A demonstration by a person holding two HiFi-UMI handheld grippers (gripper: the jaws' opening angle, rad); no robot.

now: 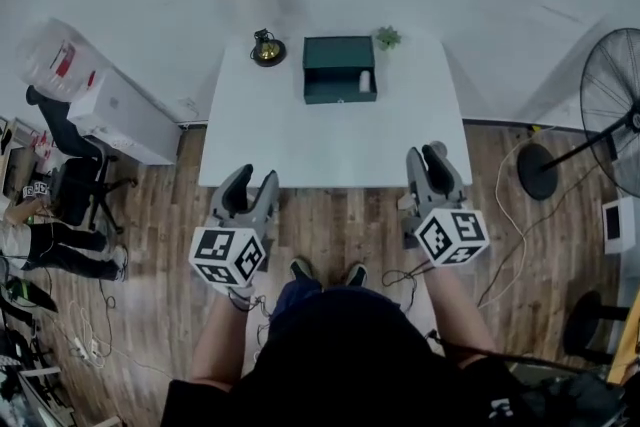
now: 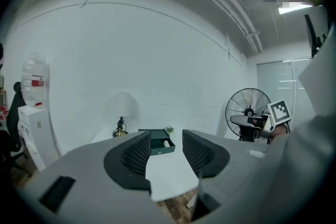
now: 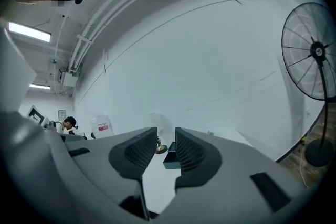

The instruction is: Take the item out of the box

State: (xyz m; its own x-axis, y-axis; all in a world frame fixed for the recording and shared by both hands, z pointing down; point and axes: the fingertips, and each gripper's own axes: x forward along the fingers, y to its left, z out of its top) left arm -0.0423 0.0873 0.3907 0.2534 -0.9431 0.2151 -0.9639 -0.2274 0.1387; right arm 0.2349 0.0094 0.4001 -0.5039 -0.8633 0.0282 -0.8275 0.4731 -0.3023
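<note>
Well short of the white table [image 1: 300,155], over the wooden floor [image 1: 330,225], I held both grippers empty. My left gripper [image 1: 250,177] had its jaws wide apart, my right gripper [image 1: 427,155] showed a narrower gap, and neither touched anything. Straight ahead, well apart from both, the dark green box [image 1: 340,95] sat near the table's far edge, its long side running left to right. The small white item [image 1: 365,81] lay in the box's right end, forward and a little left of my right gripper, the nearer one. Its long axis seemed to point away from me, though it was too small to be sure.
</note>
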